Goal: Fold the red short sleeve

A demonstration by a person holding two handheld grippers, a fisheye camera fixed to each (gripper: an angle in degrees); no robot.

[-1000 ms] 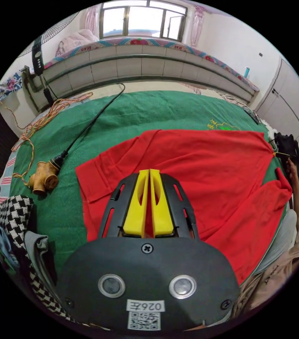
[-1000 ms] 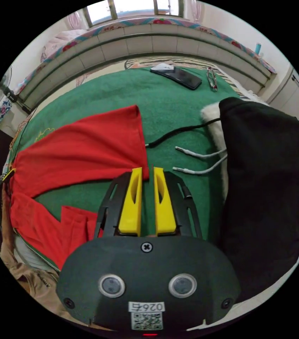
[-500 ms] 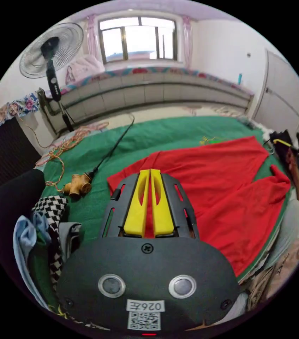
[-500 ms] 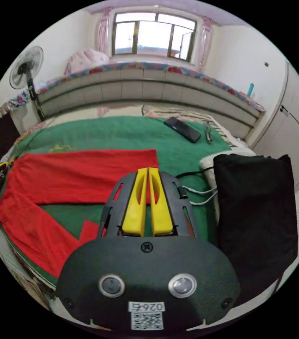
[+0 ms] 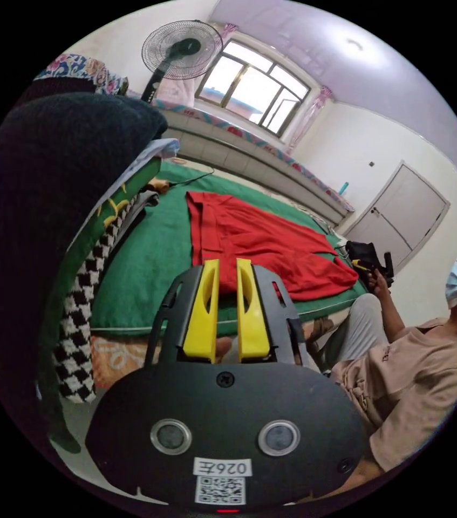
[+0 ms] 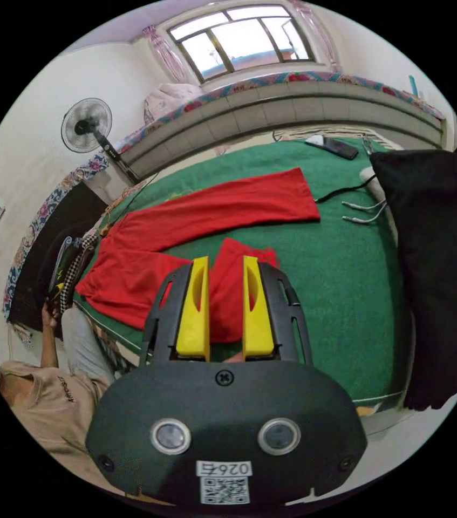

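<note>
Red short sleeve (image 6: 206,226) lies spread on the green cover (image 6: 341,280) of the bed, with one side laid over and a sleeve part (image 6: 233,286) doubled toward the near edge, so a first fold looks made, though the garment is far from a neat packet. Left gripper (image 5: 227,264) hangs off the bed's edge, jaws slightly apart and holding nothing, well away from the cloth (image 5: 260,243). Right gripper (image 6: 226,261) hovers above the near red flap, jaws spread and empty. Judging by this, the remaining folds across the body are yet to come. A person (image 5: 411,367) sits beside the bed.
</note>
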